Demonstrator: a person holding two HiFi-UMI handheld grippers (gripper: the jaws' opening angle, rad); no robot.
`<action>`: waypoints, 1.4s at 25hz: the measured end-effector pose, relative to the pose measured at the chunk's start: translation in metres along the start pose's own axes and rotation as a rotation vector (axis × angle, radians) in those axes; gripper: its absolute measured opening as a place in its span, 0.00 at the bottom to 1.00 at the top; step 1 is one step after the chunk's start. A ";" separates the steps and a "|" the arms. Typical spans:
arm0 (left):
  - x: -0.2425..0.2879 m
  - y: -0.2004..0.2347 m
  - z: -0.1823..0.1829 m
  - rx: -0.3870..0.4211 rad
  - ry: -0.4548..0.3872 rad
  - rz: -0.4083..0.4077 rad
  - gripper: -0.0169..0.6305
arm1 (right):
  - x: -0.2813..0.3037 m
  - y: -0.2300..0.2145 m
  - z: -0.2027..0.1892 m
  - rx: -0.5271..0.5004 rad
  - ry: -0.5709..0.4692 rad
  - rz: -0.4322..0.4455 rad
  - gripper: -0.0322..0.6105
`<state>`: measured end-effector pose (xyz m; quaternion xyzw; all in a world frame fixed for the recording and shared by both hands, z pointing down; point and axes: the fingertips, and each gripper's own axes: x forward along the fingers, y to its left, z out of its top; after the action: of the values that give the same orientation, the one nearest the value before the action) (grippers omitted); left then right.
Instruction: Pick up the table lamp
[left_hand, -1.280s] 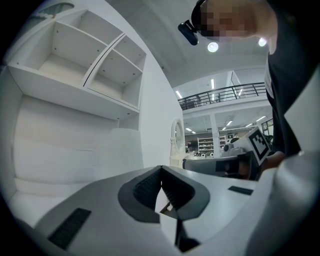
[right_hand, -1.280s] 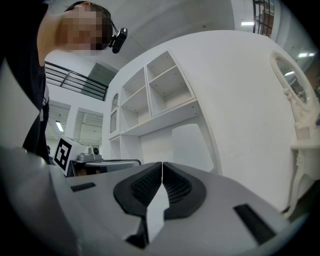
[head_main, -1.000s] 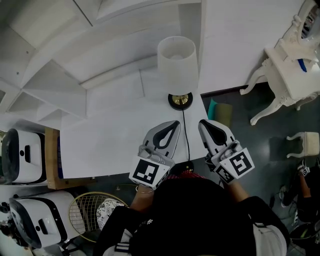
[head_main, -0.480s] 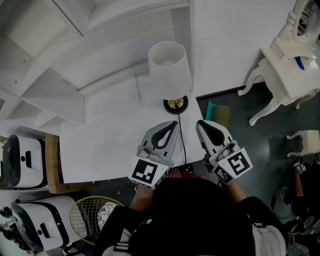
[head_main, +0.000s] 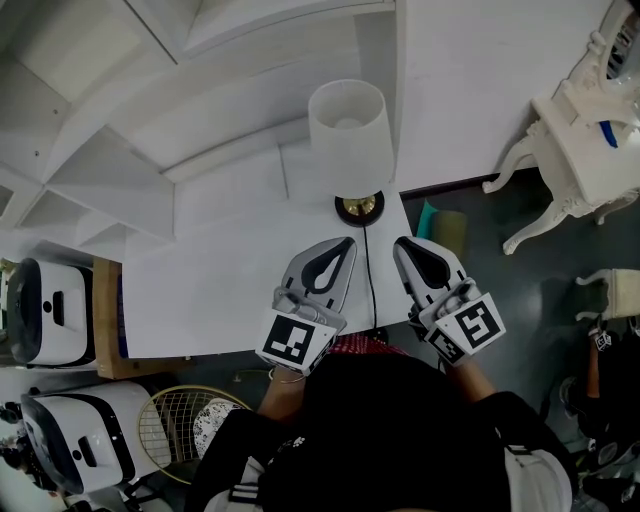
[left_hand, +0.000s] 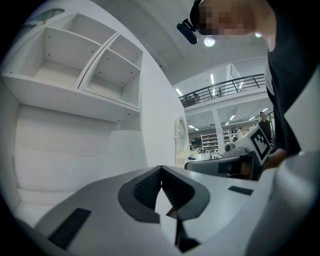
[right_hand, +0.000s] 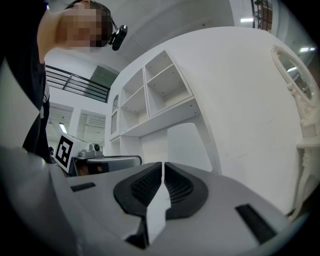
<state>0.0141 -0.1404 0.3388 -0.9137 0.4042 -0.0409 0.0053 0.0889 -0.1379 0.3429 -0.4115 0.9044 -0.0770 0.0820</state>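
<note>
A table lamp with a white shade and a round dark and brass base stands at the far right corner of the white desk. Its black cord runs back between my two grippers. My left gripper is shut and empty, just short of the base on its left. My right gripper is shut and empty too, to the base's right, over the desk's edge. The shade shows ahead in the left gripper view, and the shade in the right gripper view.
White shelving rises behind the desk. A white ornate table stands on the dark floor at the right, with a green thing beside the desk. Two white machines and a racket lie at the left.
The view has shifted a little back and forth, so the lamp sits slightly differently in the picture. Both grippers stay shut in the same place before the lamp.
</note>
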 end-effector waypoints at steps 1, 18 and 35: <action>0.001 0.001 -0.001 -0.004 0.000 0.000 0.03 | 0.001 0.000 -0.001 -0.001 -0.001 0.003 0.08; 0.034 0.023 -0.029 -0.007 0.035 -0.053 0.03 | 0.036 -0.017 -0.015 -0.012 -0.018 0.017 0.08; 0.056 0.033 -0.034 0.030 -0.005 -0.106 0.03 | 0.066 -0.018 -0.041 -0.006 0.032 0.066 0.08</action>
<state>0.0245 -0.2027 0.3753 -0.9338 0.3546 -0.0448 0.0177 0.0509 -0.1964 0.3807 -0.3802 0.9190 -0.0783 0.0687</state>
